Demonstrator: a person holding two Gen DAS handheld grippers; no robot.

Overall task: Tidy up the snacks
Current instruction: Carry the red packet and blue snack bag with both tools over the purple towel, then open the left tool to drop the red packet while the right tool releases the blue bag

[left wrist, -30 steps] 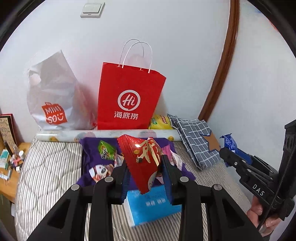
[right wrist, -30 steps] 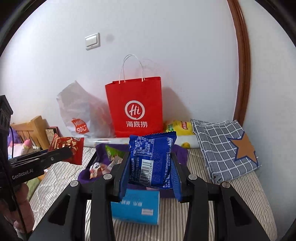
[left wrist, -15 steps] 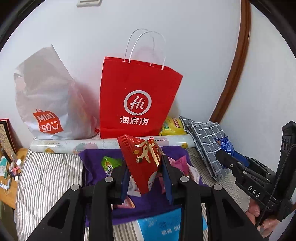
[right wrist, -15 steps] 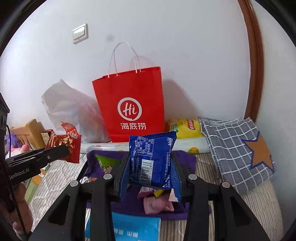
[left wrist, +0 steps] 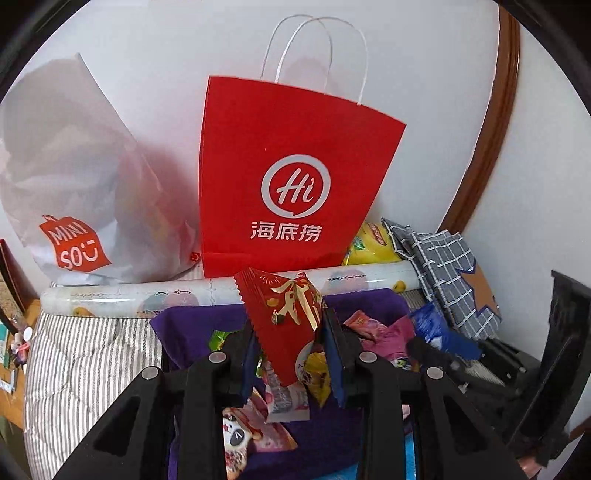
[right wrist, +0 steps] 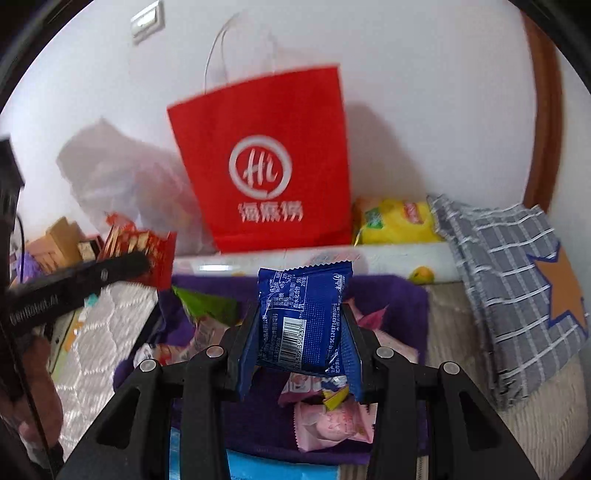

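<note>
Left gripper (left wrist: 290, 354): bottom centre of the left wrist view; black fingers with blue pads clamped on a red snack packet. Also seen at the left edge of the right wrist view (right wrist: 147, 264).
Red snack packet (left wrist: 284, 317): pinched at its lower half, tilted, serrated edge to the left, gold character on the front; upper end sticks up above the fingers, over the purple tray.
Right gripper (right wrist: 301, 338): bottom centre of the right wrist view; jaws pressed on both sides of a blue snack packet. In the left wrist view it comes in from the lower right (left wrist: 443, 347).
Blue snack packet (right wrist: 304, 321): upright between the pads, barcode side facing the camera, crimped top edge above the fingers; hangs over the tray.
Purple tray (left wrist: 184, 321): just beyond both grippers, on the striped bedding (left wrist: 85, 354); lined in purple, open top.
Loose snacks in tray: pink packets (right wrist: 332, 424) lower centre, green packet (right wrist: 207, 306) at the tray's left, panda-print packet (left wrist: 240, 432) near the bottom of the frame.
Light blue box (right wrist: 280, 469): bottom edge, nearer than the tray, mostly hidden.
Patterned roll (left wrist: 122, 299): lies across behind the tray, left to right.
Grey checked cloth with star (right wrist: 517, 280): right of frame, beside the tray.
Yellow chip bag (right wrist: 395, 221): behind the roll, right of the red bag.
Red paper bag (left wrist: 291, 177): centre, upright against the white wall, white cord handles, "Hi" logo.
White Miniso bag (left wrist: 74, 192): left of the red bag, touching it at the base.
Wall switch (right wrist: 147, 22): upper left.
</note>
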